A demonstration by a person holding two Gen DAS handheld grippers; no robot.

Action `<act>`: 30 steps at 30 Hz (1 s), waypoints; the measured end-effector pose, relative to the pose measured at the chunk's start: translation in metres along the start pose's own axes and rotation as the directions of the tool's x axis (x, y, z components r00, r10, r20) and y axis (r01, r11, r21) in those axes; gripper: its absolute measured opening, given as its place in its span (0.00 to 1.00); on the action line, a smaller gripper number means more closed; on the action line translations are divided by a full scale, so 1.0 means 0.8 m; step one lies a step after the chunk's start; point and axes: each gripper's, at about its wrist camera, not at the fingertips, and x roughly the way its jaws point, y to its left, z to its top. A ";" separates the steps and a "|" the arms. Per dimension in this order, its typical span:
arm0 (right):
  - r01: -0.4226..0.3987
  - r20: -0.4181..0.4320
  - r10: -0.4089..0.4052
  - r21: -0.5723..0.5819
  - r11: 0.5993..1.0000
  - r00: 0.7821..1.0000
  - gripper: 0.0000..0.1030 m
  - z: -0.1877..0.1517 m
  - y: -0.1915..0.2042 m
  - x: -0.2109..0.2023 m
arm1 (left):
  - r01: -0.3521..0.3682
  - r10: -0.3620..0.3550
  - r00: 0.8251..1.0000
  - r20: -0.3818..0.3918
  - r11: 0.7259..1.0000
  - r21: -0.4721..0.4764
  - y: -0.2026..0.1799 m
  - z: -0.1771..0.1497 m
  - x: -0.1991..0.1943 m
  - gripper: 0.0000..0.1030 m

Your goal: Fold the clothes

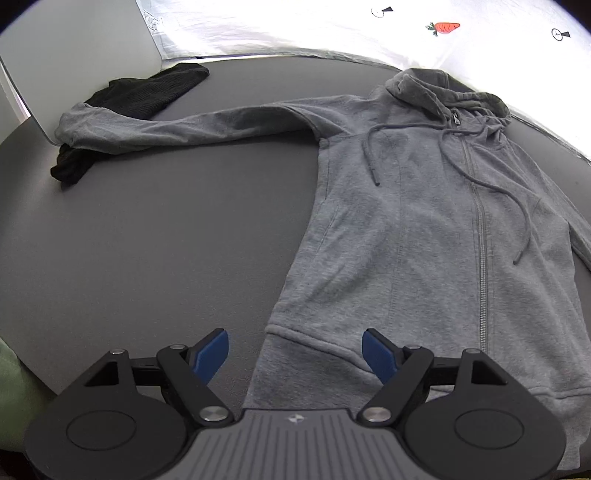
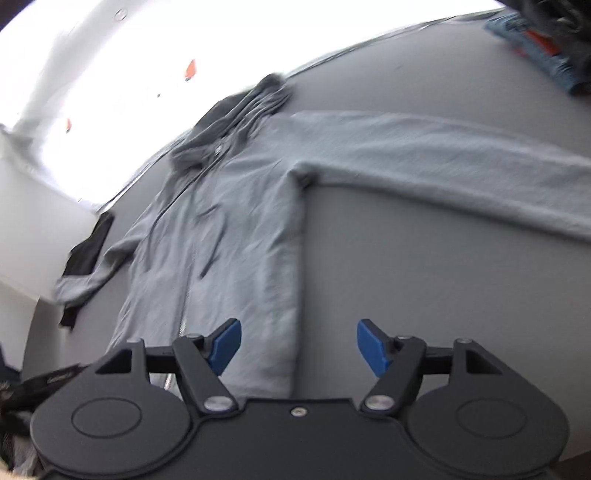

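Note:
A grey zip hoodie (image 1: pixel 417 229) lies flat, front up, on a dark grey table (image 1: pixel 166 236), hood at the far side and both sleeves spread outward. My left gripper (image 1: pixel 295 349) is open, above the hoodie's bottom left corner, holding nothing. In the right wrist view the hoodie (image 2: pixel 236 236) shows with its right sleeve (image 2: pixel 443 162) stretched out to the right. My right gripper (image 2: pixel 299 341) is open and empty above the hoodie's bottom right corner. That view is blurred.
A black garment (image 1: pixel 140 96) lies under the left sleeve's cuff at the far left, next to a grey box (image 1: pixel 74 51). A white sheet with carrot prints (image 1: pixel 369 26) lies beyond the table. Blue fabric (image 2: pixel 535 48) lies at the table's far right.

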 end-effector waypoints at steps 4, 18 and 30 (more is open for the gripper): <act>-0.028 -0.177 0.012 -0.088 0.996 0.984 0.71 -0.038 0.053 0.033 | 0.061 -0.059 0.996 -0.061 0.997 0.046 0.002 -0.012 0.029 0.77; -0.047 -0.174 0.044 -0.015 0.999 0.984 0.09 -0.027 0.028 -0.041 | 0.122 -0.123 0.992 0.002 0.988 0.094 -0.039 -0.032 -0.067 0.16; 0.144 -0.062 -0.156 -0.171 0.975 0.986 0.90 0.000 0.101 0.004 | 0.061 -0.058 0.996 0.073 0.997 -0.040 0.063 0.026 -0.041 0.75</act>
